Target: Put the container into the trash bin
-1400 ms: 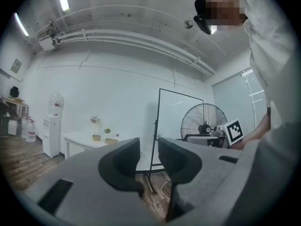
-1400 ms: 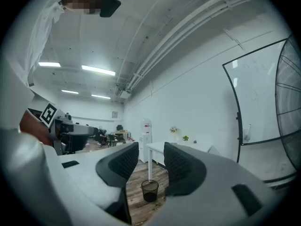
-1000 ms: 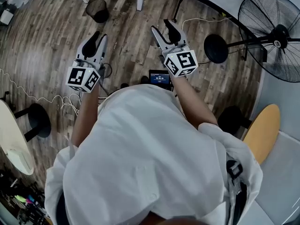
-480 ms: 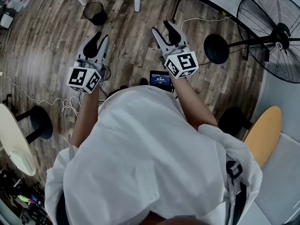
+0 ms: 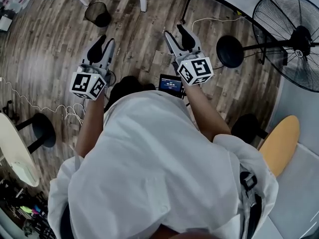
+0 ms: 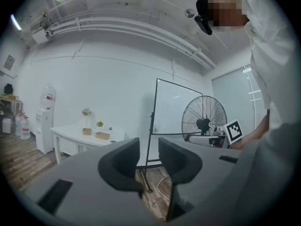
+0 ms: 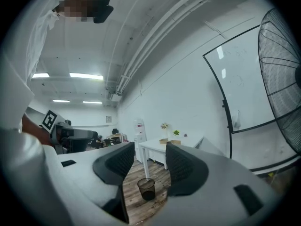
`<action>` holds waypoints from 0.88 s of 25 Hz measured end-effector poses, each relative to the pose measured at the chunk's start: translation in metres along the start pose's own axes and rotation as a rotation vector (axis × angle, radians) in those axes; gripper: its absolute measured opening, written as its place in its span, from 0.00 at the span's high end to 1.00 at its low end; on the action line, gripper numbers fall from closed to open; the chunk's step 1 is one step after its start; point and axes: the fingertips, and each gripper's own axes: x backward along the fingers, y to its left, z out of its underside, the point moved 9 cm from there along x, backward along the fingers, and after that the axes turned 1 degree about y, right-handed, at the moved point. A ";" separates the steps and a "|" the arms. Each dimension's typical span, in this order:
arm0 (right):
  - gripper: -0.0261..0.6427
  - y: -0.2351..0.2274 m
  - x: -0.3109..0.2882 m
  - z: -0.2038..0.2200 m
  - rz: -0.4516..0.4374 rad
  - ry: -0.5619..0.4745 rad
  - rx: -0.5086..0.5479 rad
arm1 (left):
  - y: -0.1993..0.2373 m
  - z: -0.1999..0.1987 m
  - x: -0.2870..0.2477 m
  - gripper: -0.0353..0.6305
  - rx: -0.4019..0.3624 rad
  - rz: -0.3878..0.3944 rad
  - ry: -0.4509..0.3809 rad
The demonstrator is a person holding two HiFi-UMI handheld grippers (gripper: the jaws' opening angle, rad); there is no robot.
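A black mesh trash bin (image 5: 97,14) stands on the wood floor near a white table leg, up and left of both grippers. In the right gripper view the trash bin (image 7: 146,189) shows low between the jaws, some way off. My left gripper (image 5: 102,46) points level, its jaws opening with nothing between them; in its own view the left gripper (image 6: 148,149) faces a whiteboard stand. My right gripper (image 5: 178,34) tilts slightly down and is open and empty, as the right gripper (image 7: 149,157) shows in its own view. No container shows in any view.
A large standing fan (image 5: 294,39) and its round black base (image 5: 229,51) are at the right. A white table (image 7: 162,147) stands behind the bin. A black stool (image 5: 42,128) and a white cable (image 5: 45,103) lie at the left. A small screen device (image 5: 170,83) hangs at the person's front.
The person has moved across the floor with both grippers; the bin and table legs have slid slightly left in the head view. Both grippers stay empty.
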 end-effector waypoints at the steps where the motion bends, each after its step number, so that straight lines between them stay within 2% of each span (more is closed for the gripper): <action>1: 0.62 -0.004 -0.004 0.001 0.001 0.001 -0.001 | 0.004 0.001 -0.005 0.77 0.004 -0.001 0.000; 9: 0.62 -0.041 -0.074 0.006 0.007 0.030 0.003 | 0.067 0.005 -0.064 0.77 0.031 -0.009 -0.023; 13: 0.63 -0.067 -0.141 0.003 0.001 0.047 -0.006 | 0.124 -0.001 -0.108 0.77 0.051 -0.014 -0.027; 16: 0.64 -0.080 -0.197 -0.002 -0.025 0.065 0.006 | 0.168 -0.010 -0.135 0.77 0.032 -0.004 -0.020; 22: 0.64 -0.105 -0.307 -0.015 -0.047 0.086 0.036 | 0.266 -0.029 -0.184 0.77 0.034 -0.038 -0.042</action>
